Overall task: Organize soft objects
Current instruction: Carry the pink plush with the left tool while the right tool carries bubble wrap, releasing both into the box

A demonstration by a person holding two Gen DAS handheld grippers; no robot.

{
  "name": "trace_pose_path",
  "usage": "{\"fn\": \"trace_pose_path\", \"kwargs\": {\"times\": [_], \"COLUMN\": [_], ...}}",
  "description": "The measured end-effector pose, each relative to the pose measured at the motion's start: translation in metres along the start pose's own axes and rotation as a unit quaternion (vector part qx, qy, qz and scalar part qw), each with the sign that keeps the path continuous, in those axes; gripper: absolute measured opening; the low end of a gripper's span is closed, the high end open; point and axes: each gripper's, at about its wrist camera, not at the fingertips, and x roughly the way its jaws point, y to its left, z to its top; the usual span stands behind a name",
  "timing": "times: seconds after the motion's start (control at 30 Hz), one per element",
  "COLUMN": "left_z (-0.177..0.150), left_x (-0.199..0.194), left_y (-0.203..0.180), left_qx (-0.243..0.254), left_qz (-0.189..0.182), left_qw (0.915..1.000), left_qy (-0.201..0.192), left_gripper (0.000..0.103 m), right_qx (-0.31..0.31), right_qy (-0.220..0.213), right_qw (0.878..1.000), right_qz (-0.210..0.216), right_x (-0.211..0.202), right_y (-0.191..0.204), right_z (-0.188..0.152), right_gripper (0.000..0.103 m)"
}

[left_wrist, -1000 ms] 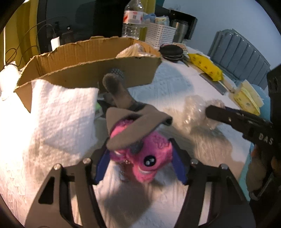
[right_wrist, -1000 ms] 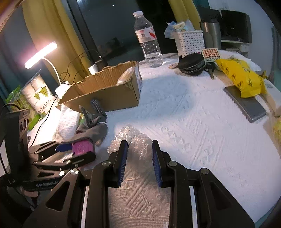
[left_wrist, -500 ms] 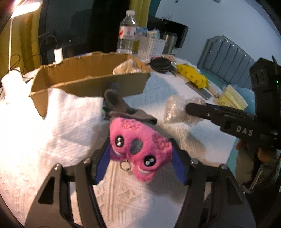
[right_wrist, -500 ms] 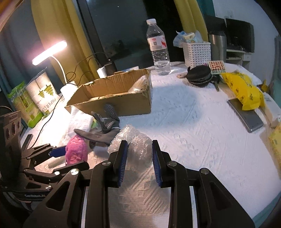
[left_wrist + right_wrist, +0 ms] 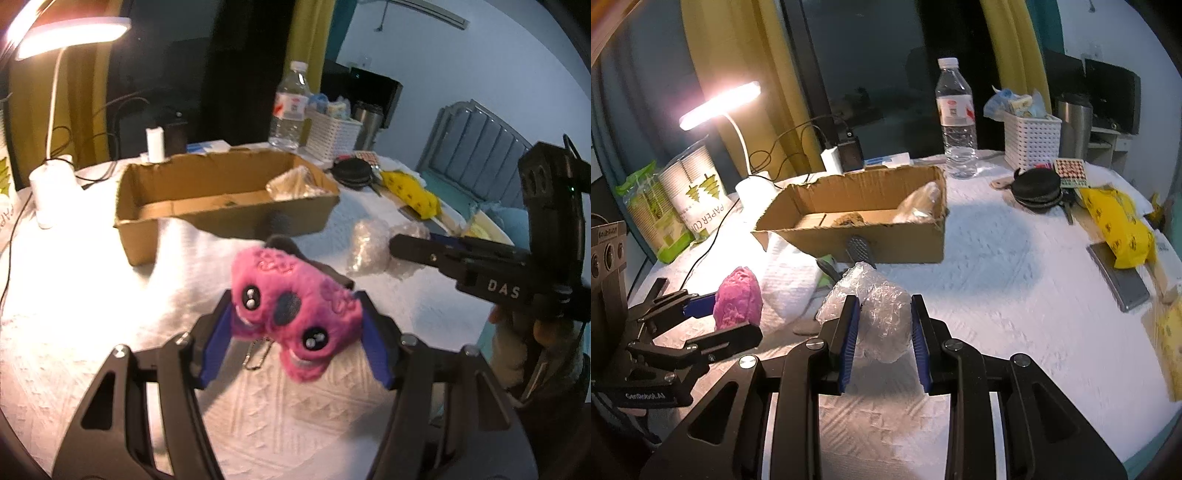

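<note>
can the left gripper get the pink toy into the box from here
Probably yes. The left gripper holds the pink toy off the table, and the box ahead is open-topped with bare floor; only its near wall needs clearing.

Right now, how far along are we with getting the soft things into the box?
Partly done. The cardboard box already holds a crumpled clear wrap and a small brownish item. In hand: the left hand-held gripper grips the pink plush toy; the right hand-held gripper grips a wad of bubble wrap; neither is over the box yet. Left: a grey glove and white paper towel beside the box.
</note>
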Motion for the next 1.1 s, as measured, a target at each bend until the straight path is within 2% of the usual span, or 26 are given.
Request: {"fn": "trace_pose_path", "kwargs": {"times": [0.37,0.63,1.1], "left_z": [0.017,0.042,0.088], "left_x": [-0.012,-0.017,0.001], "left_y": [0.026,0.042,0.063], "left_qx": [-0.006,-0.003,0.002], "left_qz": [0.029,0.050,0.082], "left_qw": [0.9991,0.9972,0.9927], "left_qy": [-0.030,-0.055,-0.089], "left_gripper": [0.064,0.064,0.064], "right_qx": [-0.022,-0.033,-0.043], "right_qy": [-0.008,-0.016,-0.032], "right_qw": [1.000,0.999,0.998], "right_qz": [0.008,0.013,0.026], "right_x": [0.003,0.012,0.039], "right_y": [0.023,0.026,0.021], "right_z": [0.023,0.046,0.087], "right_gripper": [0.029,0.029,0.029]}}
